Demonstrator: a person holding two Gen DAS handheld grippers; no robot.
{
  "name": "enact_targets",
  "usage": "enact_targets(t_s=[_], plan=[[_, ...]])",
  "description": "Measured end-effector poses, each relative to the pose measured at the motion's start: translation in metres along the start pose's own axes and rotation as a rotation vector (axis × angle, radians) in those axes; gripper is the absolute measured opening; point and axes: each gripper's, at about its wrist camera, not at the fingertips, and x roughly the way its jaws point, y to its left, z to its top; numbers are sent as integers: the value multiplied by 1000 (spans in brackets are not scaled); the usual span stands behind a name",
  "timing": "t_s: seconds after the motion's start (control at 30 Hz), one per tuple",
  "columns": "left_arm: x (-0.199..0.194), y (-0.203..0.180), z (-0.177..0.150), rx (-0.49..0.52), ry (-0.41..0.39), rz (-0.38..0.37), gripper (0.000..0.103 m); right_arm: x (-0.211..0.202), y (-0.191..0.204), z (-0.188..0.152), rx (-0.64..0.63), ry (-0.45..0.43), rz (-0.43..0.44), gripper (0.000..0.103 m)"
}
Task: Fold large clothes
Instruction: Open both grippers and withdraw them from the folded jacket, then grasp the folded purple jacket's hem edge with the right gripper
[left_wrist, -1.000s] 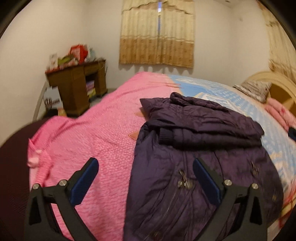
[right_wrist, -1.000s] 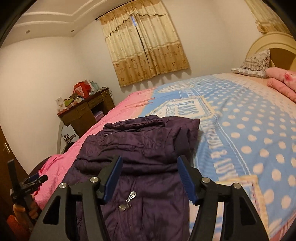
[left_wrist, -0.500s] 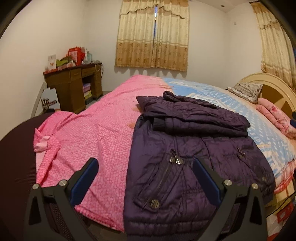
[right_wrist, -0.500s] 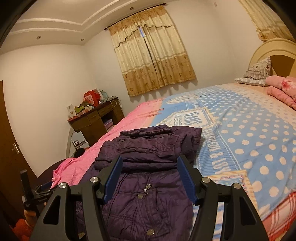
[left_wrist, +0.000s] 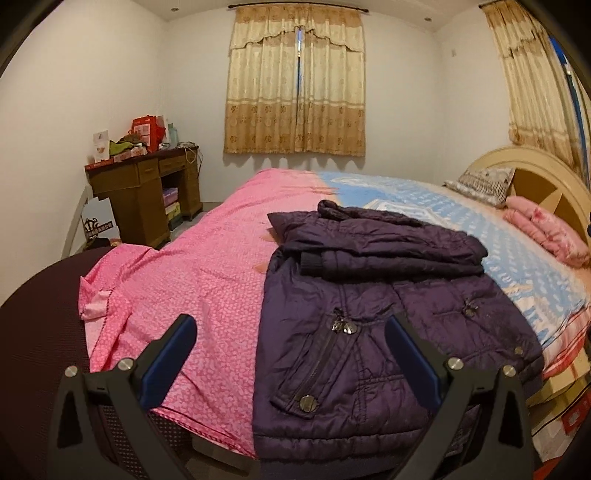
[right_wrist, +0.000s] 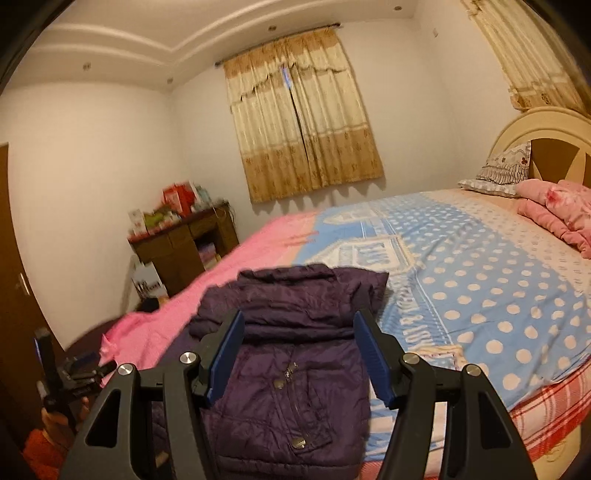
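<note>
Bed (left_wrist: 207, 280) farther below; jacket (left_wrist: 369, 317) unmoved.

Left gripper (left_wrist: 290, 338) and right gripper (right_wrist: 298, 334) both gape, holding nothing

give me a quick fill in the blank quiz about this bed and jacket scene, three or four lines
1. The purple jacket lies on the bed with its sleeves folded across its ____ half.
2. Both the left tool and the right tool are ____ and hold nothing.
3. The bedding under the jacket's left edge is ____ in colour.
4. The wooden desk stands against the wall beside the ____ curtains.

Missing words: upper; open; pink; beige
</note>
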Motion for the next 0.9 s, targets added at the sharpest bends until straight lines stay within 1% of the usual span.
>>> enact_targets(t_s=[0.07, 0.13, 0.17, 0.27, 0.33, 0.43, 0.47, 0.57, 0.67, 0.77, 0.83, 0.9], plan=[[1, 1, -1, -5, 11, -5, 103, 4, 1, -3, 7, 20, 16, 62], [3, 3, -1, -15, 21, -17, 103, 10, -1, -9, 20, 68, 43, 62], [3, 5, -1, -15, 25, -23, 103, 13, -3, -13, 10, 110, 50, 62], [6, 8, -4, -17, 42, -18, 103, 12, -8, -28, -54, 179, 16, 62], [11, 10, -8, -26, 66, -27, 103, 10, -13, -37, -67, 196, 8, 62], [14, 11, -14, -25, 90, -27, 103, 18, -29, -54, -14, 256, 17, 62], [13, 10, -15, -17, 92, -20, 103, 24, -37, -63, 20, 292, 29, 62], [9, 8, -15, -12, 86, -8, 103, 39, -48, -85, 75, 355, 48, 62], [7, 13, -14, -51, 81, -15, 103, 53, -49, -107, 79, 423, 49, 62], [8, 25, -13, -115, 83, -19, 103, 63, -48, -124, 67, 475, 39, 62], [7, 30, -12, -130, 81, -14, 103, 68, -48, -132, 72, 501, 42, 62], [6, 32, -12, -125, 77, -7, 103, 73, -47, -140, 82, 533, 58, 62]])
